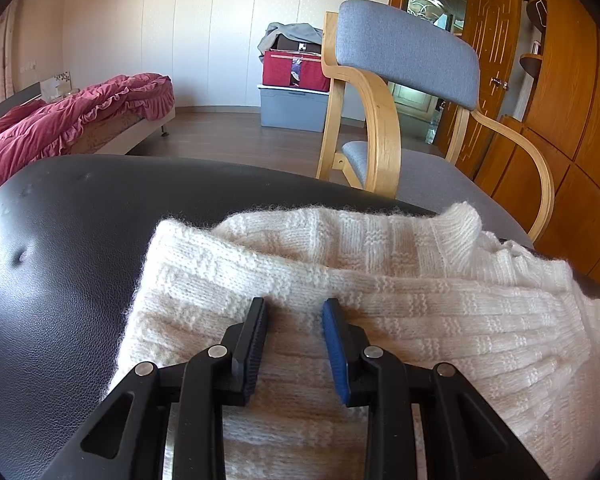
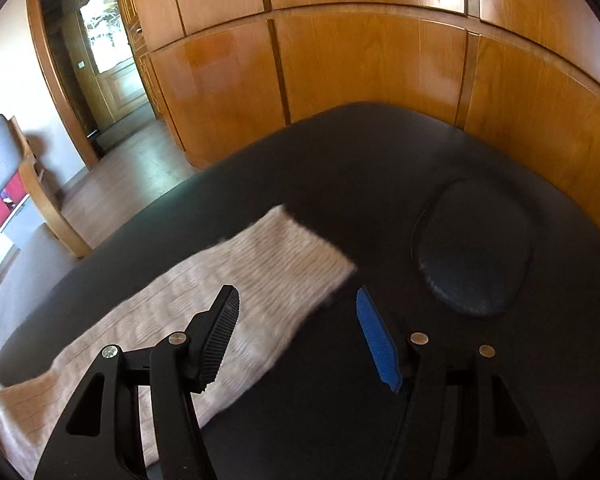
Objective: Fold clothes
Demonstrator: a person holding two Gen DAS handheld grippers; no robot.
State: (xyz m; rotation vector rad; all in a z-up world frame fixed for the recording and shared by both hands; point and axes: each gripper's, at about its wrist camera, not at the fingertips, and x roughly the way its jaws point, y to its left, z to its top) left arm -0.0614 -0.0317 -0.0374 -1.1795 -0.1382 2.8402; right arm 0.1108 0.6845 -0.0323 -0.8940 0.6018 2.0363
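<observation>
A cream knitted sweater [image 1: 380, 272] lies bunched on the black leather table [image 1: 60, 260], its ribbed collar standing up at the far side. My left gripper [image 1: 295, 302] points down onto the sweater's near fold. Its jaws stand apart and no fabric is pinched between them. In the right wrist view one sleeve [image 2: 260, 248] stretches flat across the table [image 2: 340, 160] toward the far right. My right gripper [image 2: 296, 291] hovers open over the sleeve's end, the black finger above the knit and the blue one above bare table. That view is blurred by motion.
A wooden armchair [image 1: 404, 52] with grey cushions stands just beyond the table's far edge. A bed with a red quilt [image 1: 80, 108] and stacked storage boxes [image 1: 294, 92] sit further back. Wooden wardrobe panels [image 2: 360, 60] stand behind the table, which has a round padded insert [image 2: 472, 248].
</observation>
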